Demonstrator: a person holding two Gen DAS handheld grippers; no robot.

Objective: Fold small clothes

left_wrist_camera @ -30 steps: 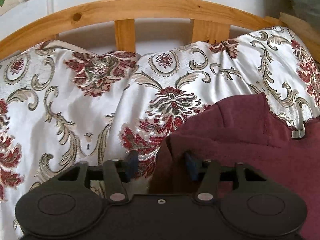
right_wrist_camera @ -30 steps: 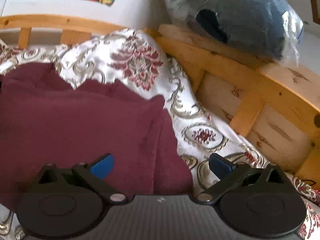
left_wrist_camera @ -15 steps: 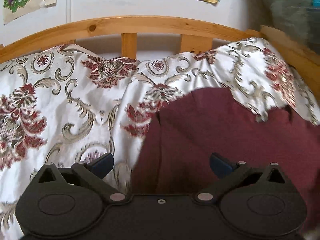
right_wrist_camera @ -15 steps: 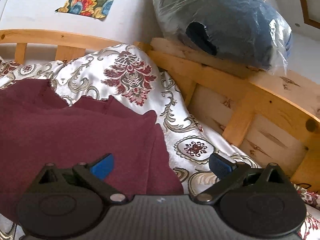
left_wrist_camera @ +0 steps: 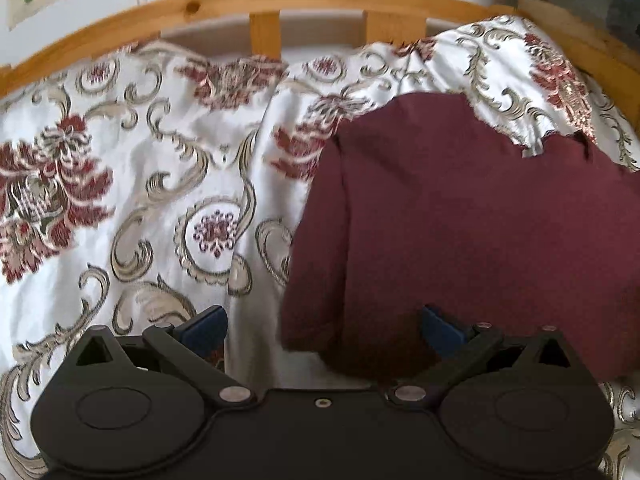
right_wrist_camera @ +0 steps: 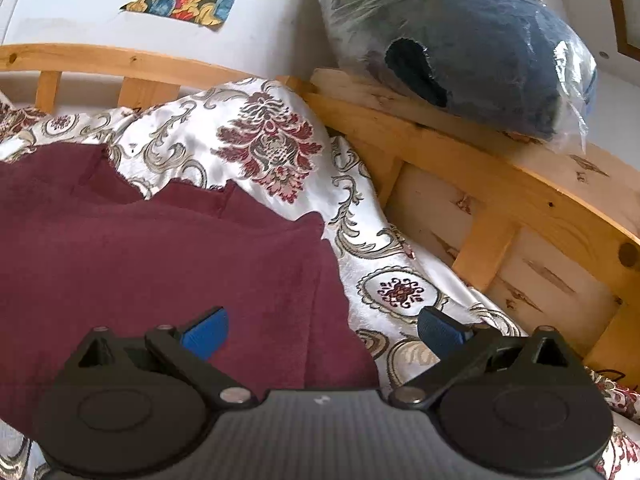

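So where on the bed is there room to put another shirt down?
Left of the maroon garment, the bedspread lies bare up to the wooden rail. A narrower strip runs between garment and side frame. The middle is covered.

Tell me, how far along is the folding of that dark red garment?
The maroon garment already lies doubled over on the patterned bedspread, its left side folded in. Nothing is in hand: the left hand-held gripper and right hand-held gripper are both open. Possibly one more fold remains.

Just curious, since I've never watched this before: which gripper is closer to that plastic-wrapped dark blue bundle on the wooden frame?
Right. The right gripper faces the bundle directly; the left gripper sees it only at its far right edge.
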